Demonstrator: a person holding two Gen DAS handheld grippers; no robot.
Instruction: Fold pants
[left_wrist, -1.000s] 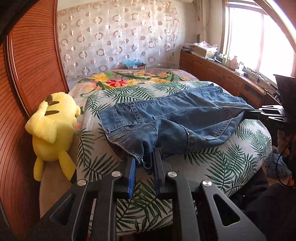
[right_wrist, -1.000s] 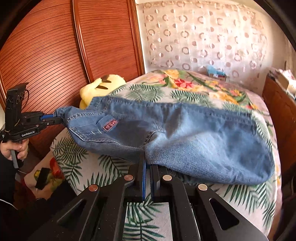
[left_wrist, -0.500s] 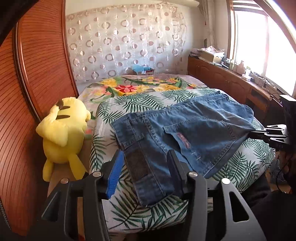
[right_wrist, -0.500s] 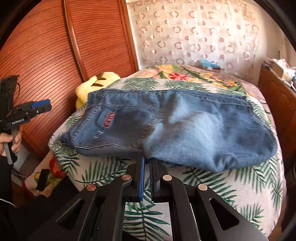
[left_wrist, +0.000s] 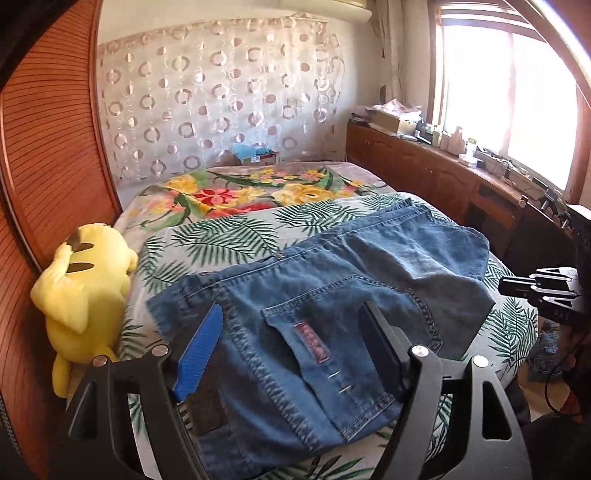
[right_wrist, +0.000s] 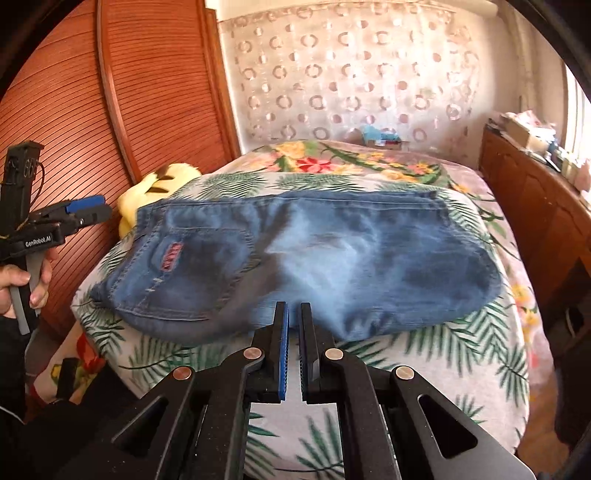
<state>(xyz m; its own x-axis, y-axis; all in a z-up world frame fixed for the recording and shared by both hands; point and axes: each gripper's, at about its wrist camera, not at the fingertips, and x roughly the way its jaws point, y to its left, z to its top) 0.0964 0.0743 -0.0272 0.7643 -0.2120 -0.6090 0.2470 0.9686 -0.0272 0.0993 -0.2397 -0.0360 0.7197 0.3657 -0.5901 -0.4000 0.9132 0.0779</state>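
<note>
Box by the curtain: a small cardboard box (left_wrist: 264, 158) stands past the far end of the bed, and something light blue lies in it; what it is I cannot tell.
Pants, place: the pants (left_wrist: 325, 314) lie flat on the bed (left_wrist: 229, 236), across its near part, on the cover with green palm leaves.
Pants, look: blue denim, folded to a short wide shape. The waistband is at the side of the yellow plush toy (left_wrist: 85, 295). A back pocket with a small red label faces up, and the cloth is paler in the middle.
Left gripper (left_wrist: 291, 339): released. Its jaws have just been opening and stand wide apart above the pocket side of the pants, and the pads do not press the cloth.
Right gripper (right_wrist: 293, 314): clenched, the two fingers nearly together at the near edge of the pants. Whether cloth is caught between them I cannot tell, as this part is blurred.
Hand (right_wrist: 22, 284): it holds the handle of the left gripper.
</note>
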